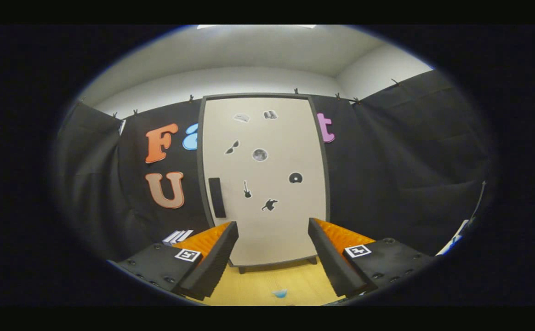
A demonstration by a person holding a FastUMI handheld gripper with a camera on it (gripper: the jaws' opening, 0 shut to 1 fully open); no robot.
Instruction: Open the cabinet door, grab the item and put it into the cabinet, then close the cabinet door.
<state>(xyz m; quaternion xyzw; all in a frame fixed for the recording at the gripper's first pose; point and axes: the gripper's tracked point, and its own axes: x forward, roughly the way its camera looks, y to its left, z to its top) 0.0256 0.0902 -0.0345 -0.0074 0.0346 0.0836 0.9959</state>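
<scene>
I hold the gripper (pixel 273 239) with its fingers spread wide, nothing between them. Ahead stands one cabinet (pixel 264 257), door (pixel 272 230) shut, one dark handle (pixel 217 197) at its left, seven small stickers (pixel 259 155) without legible writing. One small blue item (pixel 280 293) lies on the wooden table (pixel 249 287) between the fingers.

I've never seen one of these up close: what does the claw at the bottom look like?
The claw has two wedge-shaped fingers with ribbed inner faces, spread apart and holding nothing. Each sits on a dark block with round screw heads, topped by a square black-and-white marker.
</scene>
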